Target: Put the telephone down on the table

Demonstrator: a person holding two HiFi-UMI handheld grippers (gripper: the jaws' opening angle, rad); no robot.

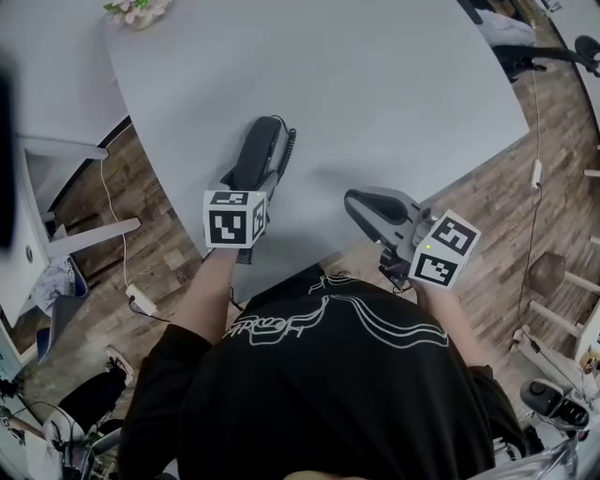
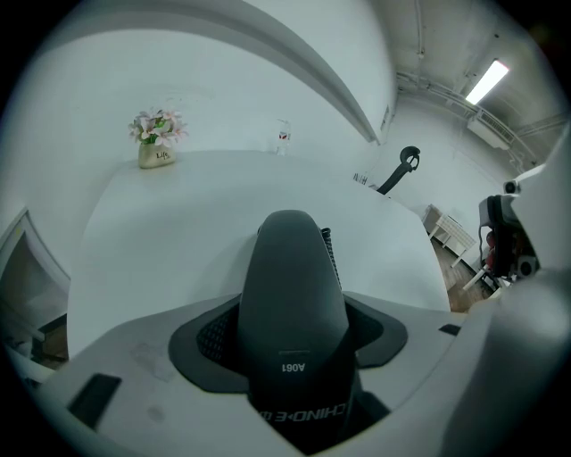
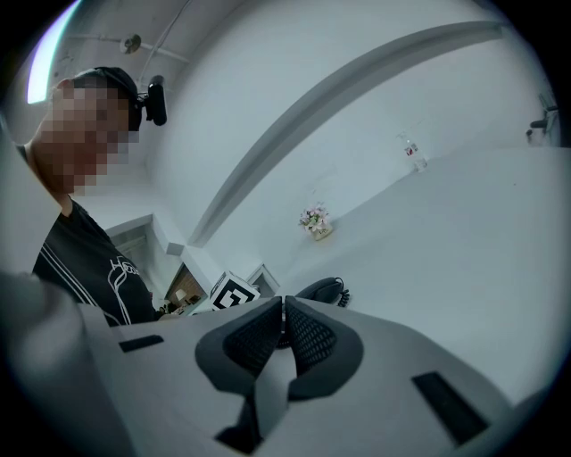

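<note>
A dark grey telephone handset (image 1: 259, 150) with a coiled cord (image 1: 287, 150) sits between the jaws of my left gripper (image 1: 249, 183), which is shut on its near end. It points away from me over the grey table (image 1: 375, 84), near the front edge. Whether it touches the tabletop I cannot tell. In the left gripper view the handset (image 2: 290, 294) fills the gap between both pads of the left gripper (image 2: 294, 344). My right gripper (image 1: 356, 202) hovers at the table's front edge with its jaws together and nothing in them. The right gripper view shows its pads (image 3: 308, 335) meeting and the handset (image 3: 321, 290) beyond.
A small pot of pink flowers (image 1: 137, 11) stands at the table's far left corner, and a small clear bottle (image 2: 283, 138) at the far edge. Wooden floor, a white power strip (image 1: 142, 302) with its cable and a black chair (image 1: 553, 56) surround the table.
</note>
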